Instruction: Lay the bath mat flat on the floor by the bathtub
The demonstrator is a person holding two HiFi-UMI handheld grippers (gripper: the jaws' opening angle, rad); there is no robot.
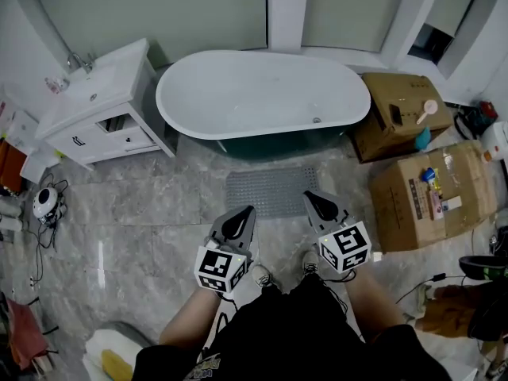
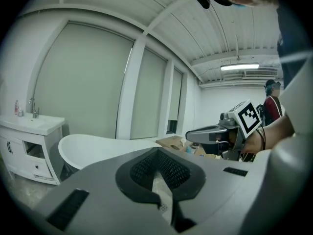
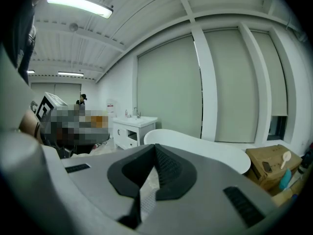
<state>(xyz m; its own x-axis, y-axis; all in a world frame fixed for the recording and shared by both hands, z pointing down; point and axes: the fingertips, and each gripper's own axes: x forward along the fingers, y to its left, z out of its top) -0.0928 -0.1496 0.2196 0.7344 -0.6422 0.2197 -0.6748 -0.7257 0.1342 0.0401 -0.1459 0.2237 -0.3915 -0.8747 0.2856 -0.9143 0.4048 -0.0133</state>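
Note:
The grey bath mat (image 1: 270,190) lies flat on the marble floor, right in front of the white oval bathtub (image 1: 262,94). My left gripper (image 1: 240,221) hovers over the mat's near left corner, shut and empty. My right gripper (image 1: 319,203) hangs above the mat's near right corner, also shut with nothing in it. Neither touches the mat. In the left gripper view the closed jaws (image 2: 159,153) point at the bathtub (image 2: 98,148), with the right gripper (image 2: 220,131) alongside. The right gripper view shows its pads (image 3: 166,168) together and the bathtub (image 3: 205,148) beyond.
A white vanity with a sink (image 1: 95,101) stands left of the tub. Two cardboard boxes (image 1: 397,113) (image 1: 432,197) sit to the right, with small items on top. Cables and a white device (image 1: 45,203) lie at the far left. My shoes (image 1: 262,276) stand just behind the mat.

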